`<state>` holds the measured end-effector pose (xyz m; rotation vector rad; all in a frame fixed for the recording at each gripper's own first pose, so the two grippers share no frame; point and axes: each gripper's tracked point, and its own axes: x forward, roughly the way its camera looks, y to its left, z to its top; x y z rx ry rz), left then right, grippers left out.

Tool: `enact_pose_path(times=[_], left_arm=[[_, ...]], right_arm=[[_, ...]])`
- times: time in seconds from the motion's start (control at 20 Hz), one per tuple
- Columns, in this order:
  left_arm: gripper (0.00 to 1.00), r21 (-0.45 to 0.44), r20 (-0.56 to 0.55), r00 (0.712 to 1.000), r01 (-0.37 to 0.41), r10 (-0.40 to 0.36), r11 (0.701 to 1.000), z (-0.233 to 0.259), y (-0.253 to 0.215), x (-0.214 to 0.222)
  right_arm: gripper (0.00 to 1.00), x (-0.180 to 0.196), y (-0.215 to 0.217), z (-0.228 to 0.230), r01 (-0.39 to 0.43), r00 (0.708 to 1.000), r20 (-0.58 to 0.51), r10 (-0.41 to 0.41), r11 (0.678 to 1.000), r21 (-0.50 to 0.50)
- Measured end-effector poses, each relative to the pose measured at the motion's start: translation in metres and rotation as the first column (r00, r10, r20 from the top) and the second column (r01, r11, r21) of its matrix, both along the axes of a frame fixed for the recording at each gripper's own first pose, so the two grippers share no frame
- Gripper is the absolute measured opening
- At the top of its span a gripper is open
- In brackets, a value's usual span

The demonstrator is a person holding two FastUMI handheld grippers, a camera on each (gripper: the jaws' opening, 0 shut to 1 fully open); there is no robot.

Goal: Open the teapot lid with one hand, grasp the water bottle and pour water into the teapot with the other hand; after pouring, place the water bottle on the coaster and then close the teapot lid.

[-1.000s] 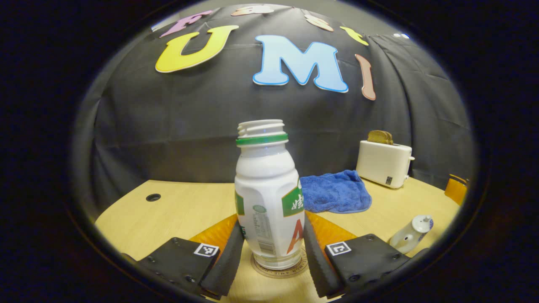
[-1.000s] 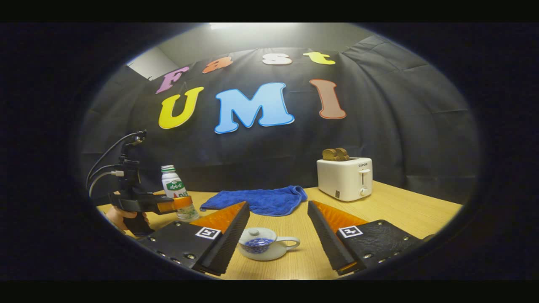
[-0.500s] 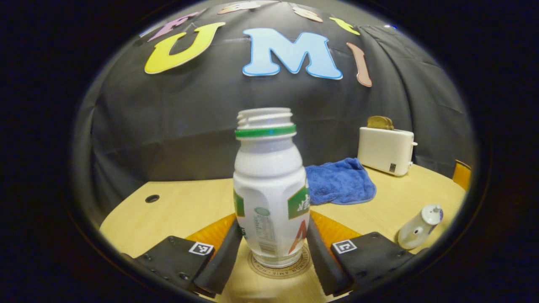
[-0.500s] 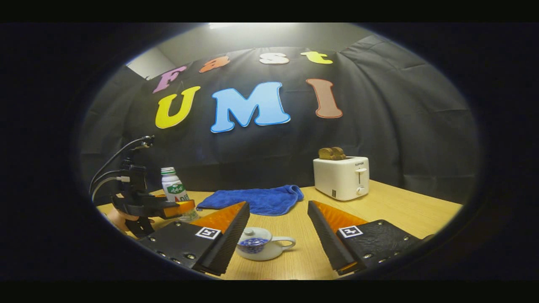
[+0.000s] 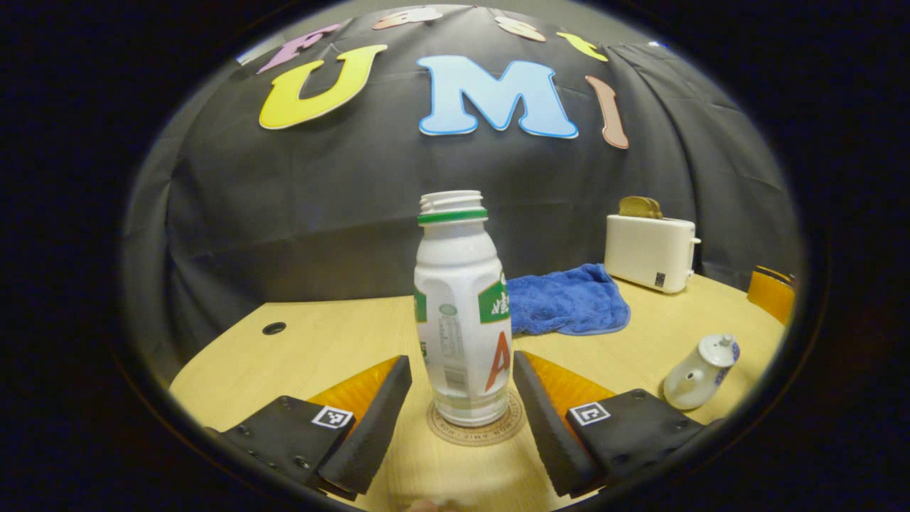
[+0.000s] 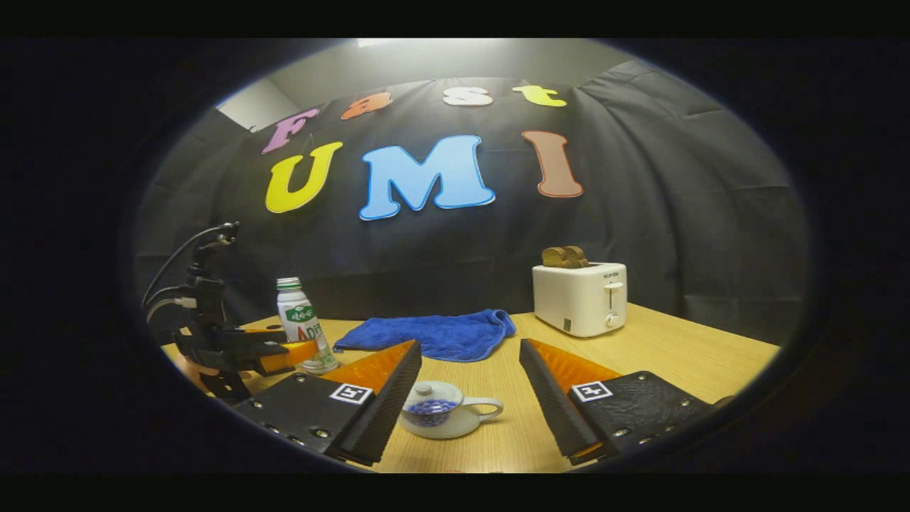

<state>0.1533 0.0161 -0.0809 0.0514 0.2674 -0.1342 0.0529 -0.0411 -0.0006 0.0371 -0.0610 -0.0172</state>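
The left tool [image 5: 461, 398] is level and low over the tabletop [image 5: 320, 348], its two fingers spread wide with clear gaps on both inner sides. In the right gripper view this left tool [image 6: 298, 350] shows at far left, a hand [image 6: 186, 368] gripping its handle. The right tool [image 6: 469, 398] also has its fingers spread apart, pressing on nothing.

It was a staged recording booth dressed as a kitchen corner — black cloth wall [image 6: 675, 235] hung behind a light wooden table [image 6: 675, 355], with a white toaster [image 6: 581, 299] holding bread at far right and a blue towel [image 6: 434, 336] nearby.
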Motion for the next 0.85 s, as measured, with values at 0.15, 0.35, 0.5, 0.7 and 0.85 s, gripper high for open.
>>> enact_pose_path(times=[0.15, 0.35, 0.5, 0.7, 0.85], left_arm=[[0.95, -0.049, 0.017, 1.000, -0.010, 0.010, 0.999, 0.004, 0.001, -0.032], [1.00, -0.064, 0.078, 0.996, -0.034, 0.039, 0.997, 0.023, 0.010, -0.074], [1.00, -0.081, 0.115, 0.991, -0.060, 0.069, 0.995, 0.038, 0.017, -0.097], [1.00, -0.099, 0.121, 0.989, -0.070, 0.082, 0.993, 0.035, 0.009, -0.127], [1.00, -0.101, 0.126, 0.988, -0.074, 0.087, 0.992, 0.031, 0.001, -0.148]], right_arm=[[0.87, -0.003, 0.004, 0.003, -0.004, 1.000, 0.014, 0.004, 1.000, -0.018], [0.87, -0.011, 0.020, 0.008, -0.051, 0.998, 0.026, 0.051, 0.999, 0.006], [0.87, -0.017, 0.027, -0.005, -0.068, 0.998, -0.005, 0.068, 0.998, 0.009], [0.87, -0.032, 0.036, -0.019, -0.081, 0.996, -0.035, 0.082, 0.996, 0.023], [0.86, -0.046, 0.041, -0.024, -0.078, 0.996, -0.032, 0.078, 0.997, 0.014]])
